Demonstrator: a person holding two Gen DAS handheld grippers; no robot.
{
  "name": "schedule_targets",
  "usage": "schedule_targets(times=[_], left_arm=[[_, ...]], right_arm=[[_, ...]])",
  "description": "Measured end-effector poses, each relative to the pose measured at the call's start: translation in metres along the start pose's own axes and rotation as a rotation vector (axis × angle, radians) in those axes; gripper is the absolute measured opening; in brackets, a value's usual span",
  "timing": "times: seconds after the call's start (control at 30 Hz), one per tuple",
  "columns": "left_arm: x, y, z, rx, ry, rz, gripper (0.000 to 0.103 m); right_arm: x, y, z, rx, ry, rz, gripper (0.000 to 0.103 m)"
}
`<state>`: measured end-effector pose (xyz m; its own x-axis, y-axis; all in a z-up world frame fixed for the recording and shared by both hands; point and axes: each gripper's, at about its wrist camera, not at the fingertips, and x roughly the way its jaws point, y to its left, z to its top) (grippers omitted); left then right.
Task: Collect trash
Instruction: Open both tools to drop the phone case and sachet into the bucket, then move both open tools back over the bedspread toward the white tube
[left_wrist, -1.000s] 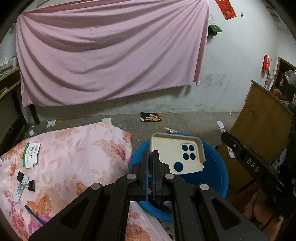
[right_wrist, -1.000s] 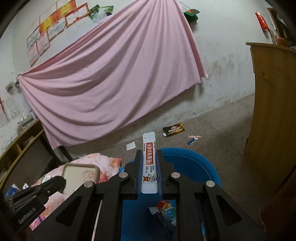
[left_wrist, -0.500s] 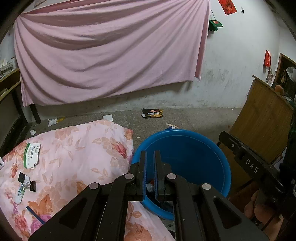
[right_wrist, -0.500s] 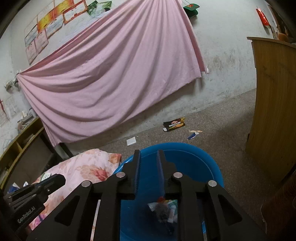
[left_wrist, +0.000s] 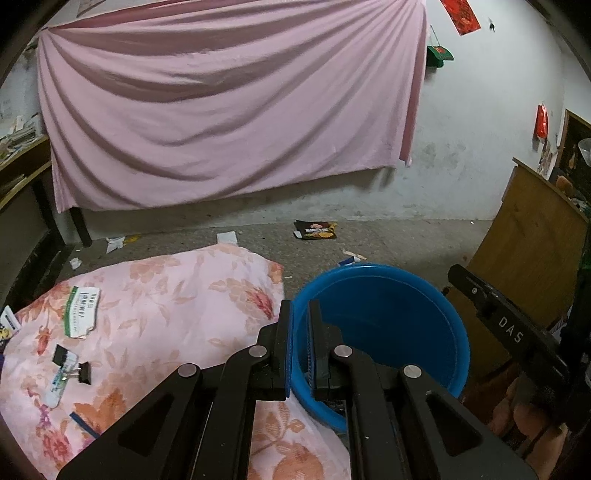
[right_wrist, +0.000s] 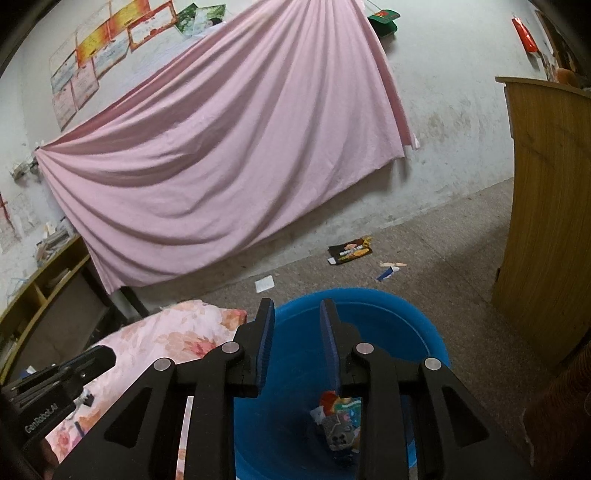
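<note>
**Trash partly in the blue tub, more left on the quilt and floor**

Trash (right_wrist: 338, 424) already lying in a small heap of coloured wrappers at the bottom of the blue tub (left_wrist: 436, 295), seen between the right tongs. Left tongs (left_wrist: 299, 314) parted by a narrow gap and empty, poised over the tub's near-left rim where it meets the flowered quilt (left_wrist: 177, 295). Right tongs (right_wrist: 295, 314) spread wider, also empty, hanging above the tub's middle. Nothing pinched in either pair.

Plenty left to gather, judging by the left view: a green-and-white paper packet (left_wrist: 82, 311) near the quilt's left edge, two black binder clips (left_wrist: 74, 363) with a small strip between them just below it, a thin blue strip (left_wrist: 84, 424) toward the quilt's near-left corner. On the bare floor past the quilt and tub: a dark snack bag (left_wrist: 316, 229) near the wall, a white paper scrap (left_wrist: 227, 237) by the quilt's far edge, crumpled white bits (left_wrist: 115, 243) at the far left, small pieces (right_wrist: 388, 271) just beyond the tub's far rim.

Likely stage: between drops, somewhere mid-task. Quilt items closest to the left tongs, so probably next.
</note>
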<state>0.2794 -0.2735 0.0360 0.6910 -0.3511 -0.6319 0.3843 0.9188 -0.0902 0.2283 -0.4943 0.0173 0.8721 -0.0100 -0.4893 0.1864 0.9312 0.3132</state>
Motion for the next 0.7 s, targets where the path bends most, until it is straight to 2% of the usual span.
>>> schedule_targets(times=[0.1, 0.13, 0.23, 0.27, 0.33, 0.4, 0.47, 0.53, 0.57, 0.6, 0.63, 0.7], left_arm=[[-0.010, 0.009, 0.002, -0.010, -0.021, 0.019, 0.005], [-0.016, 0.015, 0.003, -0.019, -0.034, 0.028, 0.010], [-0.033, 0.033, 0.003, -0.059, -0.084, 0.046, 0.036], [-0.040, 0.039, 0.003, -0.075, -0.106, 0.052, 0.040], [-0.050, 0.050, 0.004, -0.096, -0.140, 0.069, 0.041], [-0.062, 0.065, 0.003, -0.112, -0.168, 0.099, 0.044], [-0.073, 0.077, 0.002, -0.126, -0.193, 0.123, 0.059], [-0.086, 0.095, -0.001, -0.153, -0.234, 0.138, 0.068], [-0.094, 0.105, -0.004, -0.173, -0.259, 0.139, 0.079], [-0.102, 0.115, -0.007, -0.193, -0.287, 0.141, 0.084], [-0.109, 0.124, -0.010, -0.212, -0.317, 0.148, 0.093], [-0.122, 0.140, -0.014, -0.238, -0.372, 0.169, 0.101]], right_arm=[[-0.002, 0.007, 0.002, -0.008, -0.018, 0.017, 0.030], [-0.003, 0.010, 0.003, -0.015, -0.024, 0.023, 0.030], [-0.004, 0.020, 0.005, -0.033, -0.037, 0.039, 0.031], [-0.004, 0.022, 0.006, -0.039, -0.041, 0.046, 0.032], [-0.005, 0.030, 0.006, -0.049, -0.055, 0.060, 0.041], [-0.006, 0.039, 0.006, -0.056, -0.073, 0.078, 0.045], [-0.008, 0.049, 0.006, -0.066, -0.092, 0.100, 0.046], [-0.009, 0.062, 0.006, -0.079, -0.112, 0.125, 0.047], [-0.010, 0.067, 0.005, -0.086, -0.120, 0.135, 0.049], [-0.011, 0.074, 0.004, -0.098, -0.132, 0.150, 0.059], [-0.012, 0.080, 0.003, -0.109, -0.145, 0.165, 0.075], [-0.016, 0.093, 0.000, -0.130, -0.179, 0.190, 0.084]])
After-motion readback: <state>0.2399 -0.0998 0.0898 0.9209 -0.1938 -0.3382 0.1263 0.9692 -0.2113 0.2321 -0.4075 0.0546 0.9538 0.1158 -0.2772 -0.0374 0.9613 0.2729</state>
